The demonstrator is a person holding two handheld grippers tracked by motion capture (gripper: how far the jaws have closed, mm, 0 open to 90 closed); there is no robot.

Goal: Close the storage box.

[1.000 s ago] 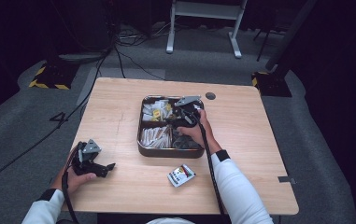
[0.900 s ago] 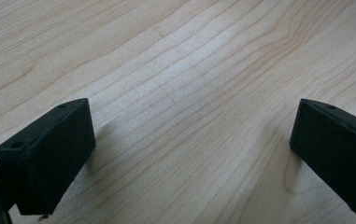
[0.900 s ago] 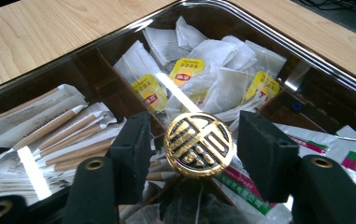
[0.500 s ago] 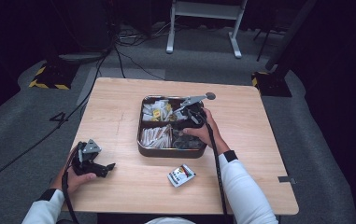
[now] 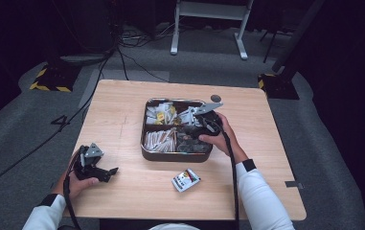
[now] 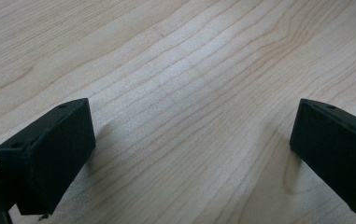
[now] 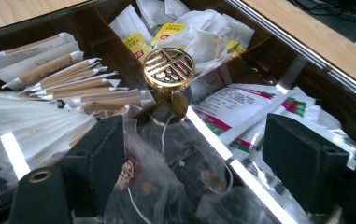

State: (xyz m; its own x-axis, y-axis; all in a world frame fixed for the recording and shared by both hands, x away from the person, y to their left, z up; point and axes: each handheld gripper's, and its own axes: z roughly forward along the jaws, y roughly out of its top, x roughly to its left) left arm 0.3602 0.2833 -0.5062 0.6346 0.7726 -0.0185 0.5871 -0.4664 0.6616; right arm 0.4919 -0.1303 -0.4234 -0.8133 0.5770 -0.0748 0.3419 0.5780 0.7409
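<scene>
Right gripper point(image 7: 189, 154) hovers over the tray's point(image 5: 147, 125) near-right compartment, jaws just opened wide, nothing clamped; a mesh tea bag point(image 7: 166, 177) lies loose between them. One packet point(image 5: 186, 179) waits on the desk point(image 5: 122, 105). Left gripper point(image 6: 189, 154) rests, jaws apart.

A light wooden table point(image 5: 122, 115) is standing on grey carpet point(image 5: 22, 143) in a dim room, with light falling mainly on the tabletop. Beyond the table's far edge, the white metal legs of a stand point(image 5: 209, 28) are resting on the carpet, and black cables point(image 5: 132, 57) are trailing across the floor to the table's far left. Two yellow-and-black striped bases point(image 5: 51, 81) are sitting near the table's far corners, left and right. Darkness is swallowing the walls behind.
</scene>
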